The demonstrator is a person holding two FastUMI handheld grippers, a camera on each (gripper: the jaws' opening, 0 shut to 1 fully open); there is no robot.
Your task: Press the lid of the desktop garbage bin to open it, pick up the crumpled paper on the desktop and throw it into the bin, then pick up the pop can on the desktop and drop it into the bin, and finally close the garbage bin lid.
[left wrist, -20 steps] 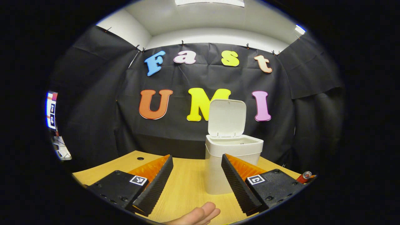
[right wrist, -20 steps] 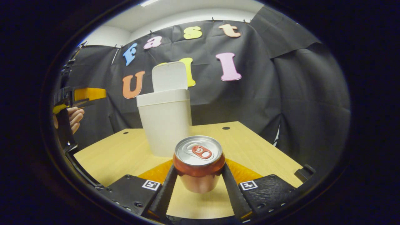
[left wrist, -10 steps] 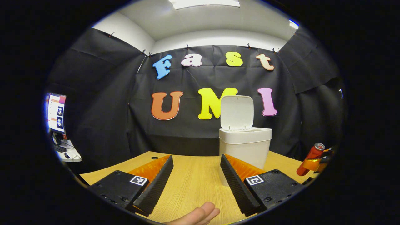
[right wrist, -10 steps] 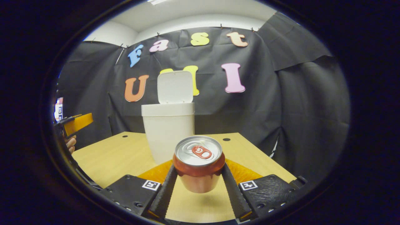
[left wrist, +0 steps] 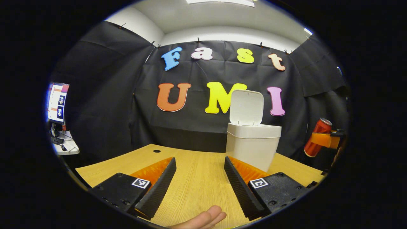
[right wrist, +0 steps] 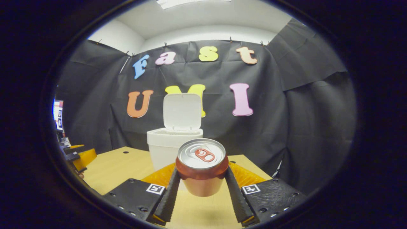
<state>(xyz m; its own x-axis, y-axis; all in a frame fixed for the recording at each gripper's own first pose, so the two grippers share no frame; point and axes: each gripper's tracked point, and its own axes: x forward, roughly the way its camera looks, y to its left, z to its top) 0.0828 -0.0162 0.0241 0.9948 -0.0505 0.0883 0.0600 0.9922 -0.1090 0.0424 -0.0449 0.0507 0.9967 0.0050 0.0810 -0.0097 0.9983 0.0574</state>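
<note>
A white garbage bin (left wrist: 252, 144) stands on the wooden desk (left wrist: 197, 181), its lid (left wrist: 246, 107) tipped up and open. My right gripper (right wrist: 201, 190) is shut on a red pop can (right wrist: 201, 167) and holds it in the air, in front of the bin (right wrist: 165, 146). In the left gripper view the same can (left wrist: 317, 137) hangs tilted at the far right, above desk level, beside the bin. My left gripper (left wrist: 198, 187) is open with nothing between its fingers, low over the desk and left of the bin. The crumpled paper cannot be seen.
A fingertip (left wrist: 203, 219) of the holding hand shows at the bottom of the left gripper view. A screen and a small side table (left wrist: 58, 127) stand far left beyond the desk. Small round holes (left wrist: 156, 151) mark the desk's back edge.
My right gripper has lifted the can higher off the desk. My left gripper has drawn back and down, so the bin looks smaller and farther to the right.
</note>
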